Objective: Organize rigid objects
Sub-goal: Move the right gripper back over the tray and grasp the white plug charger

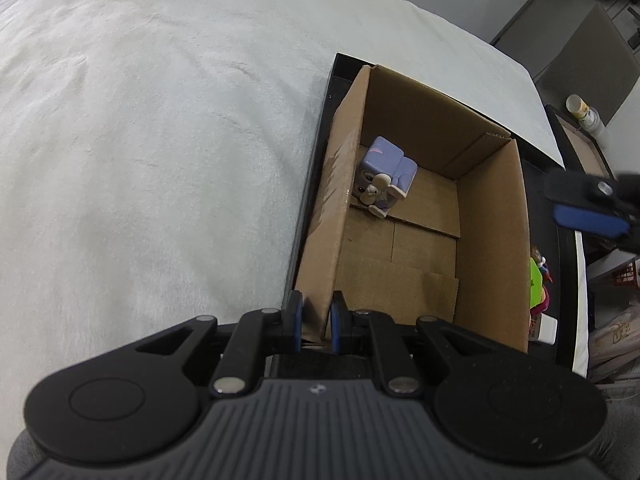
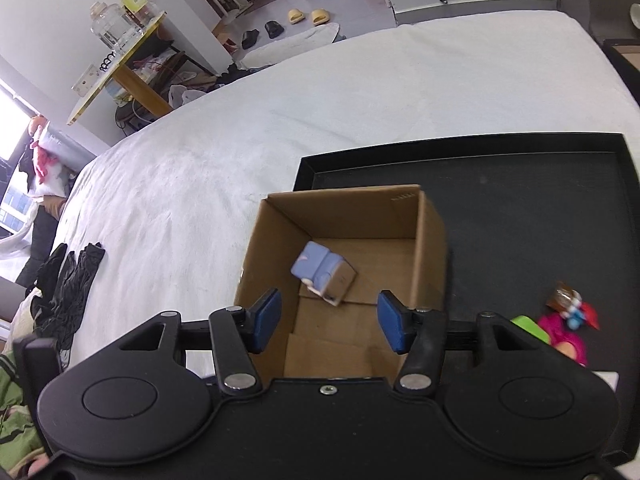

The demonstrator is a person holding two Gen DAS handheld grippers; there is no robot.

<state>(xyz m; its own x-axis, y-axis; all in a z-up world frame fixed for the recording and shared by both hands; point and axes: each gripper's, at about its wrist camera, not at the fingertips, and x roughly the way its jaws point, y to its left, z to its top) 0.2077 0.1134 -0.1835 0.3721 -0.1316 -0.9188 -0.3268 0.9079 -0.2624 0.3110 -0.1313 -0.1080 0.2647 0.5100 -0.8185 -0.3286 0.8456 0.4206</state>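
The cardboard box (image 2: 430, 240) is open at the top; its floor is bare but for a lilac toy (image 1: 384, 176) in one far corner. Its four upright walls fence the sides. The black tray (image 2: 520, 208) beyond lies bare, small toys (image 2: 568, 320) crowding one near corner

Open brown cardboard box (image 2: 430, 236) upright on black tray (image 2: 520, 216), lilac blocky toy figure (image 2: 320, 270) tipped inside, bright toys (image 2: 568, 324) beside box
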